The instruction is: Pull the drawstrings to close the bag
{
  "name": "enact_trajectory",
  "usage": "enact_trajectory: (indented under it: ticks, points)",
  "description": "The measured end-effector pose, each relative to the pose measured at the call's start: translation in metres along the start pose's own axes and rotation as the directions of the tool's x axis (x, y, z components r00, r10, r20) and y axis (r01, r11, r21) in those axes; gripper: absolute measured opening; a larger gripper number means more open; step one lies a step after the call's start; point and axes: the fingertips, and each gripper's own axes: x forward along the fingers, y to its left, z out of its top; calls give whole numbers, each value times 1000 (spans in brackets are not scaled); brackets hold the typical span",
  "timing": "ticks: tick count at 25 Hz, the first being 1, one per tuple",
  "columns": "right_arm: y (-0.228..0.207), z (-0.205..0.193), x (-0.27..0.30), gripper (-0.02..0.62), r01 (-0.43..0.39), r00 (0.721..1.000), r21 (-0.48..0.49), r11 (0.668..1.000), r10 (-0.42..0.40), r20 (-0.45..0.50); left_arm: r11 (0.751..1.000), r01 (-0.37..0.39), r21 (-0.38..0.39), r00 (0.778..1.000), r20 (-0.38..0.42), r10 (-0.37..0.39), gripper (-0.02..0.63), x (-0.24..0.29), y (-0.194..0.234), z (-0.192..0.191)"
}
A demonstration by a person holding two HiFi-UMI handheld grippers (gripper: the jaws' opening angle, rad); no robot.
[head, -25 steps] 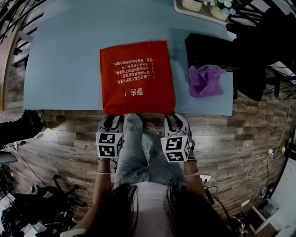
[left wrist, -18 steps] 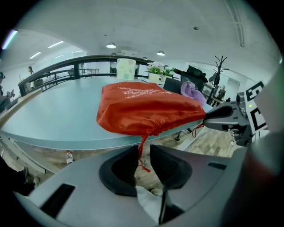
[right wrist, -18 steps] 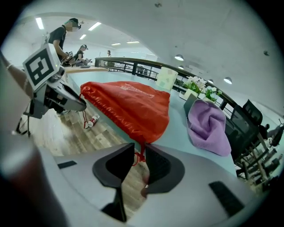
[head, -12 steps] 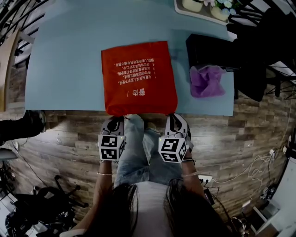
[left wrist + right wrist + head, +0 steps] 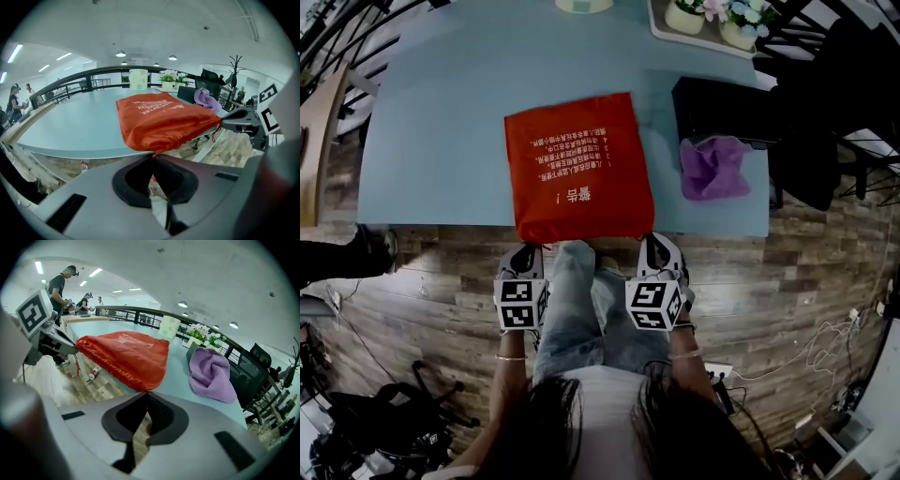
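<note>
Table, light blue, with the red bag lying flat on it, gathered mouth edge just over the near rim. Purple cloth sits to the bag's right, apart. Left gripper and right gripper: jaws have just been closing, and each pair is now pinched together on a cord at a mouth corner, the left drawstring and the right drawstring.

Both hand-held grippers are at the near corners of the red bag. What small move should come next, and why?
Probably draw both outward, away from each other. The left hand-held gripper and right hand-held gripper have just closed on the drawstrings of the red bag, whose mouth is not yet gathered.
</note>
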Motion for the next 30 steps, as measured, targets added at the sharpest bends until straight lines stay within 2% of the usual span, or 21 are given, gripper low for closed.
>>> enact_trajectory:
  ticks: [8,18,30]
  points:
    - [-11,0,-7,28,16,1000,1,1000,-16,-3,997,-46,62,999,-9,46,15,-9,2,2]
    - [-26,3,-16,28,54,999,7,999,-54,8,994,-71,78,997,-12,72,15,-20,4,1]
    - [-36,8,-31,28,82,996,3,997,-82,24,994,-94,61,996,14,93,15,-36,13,7]
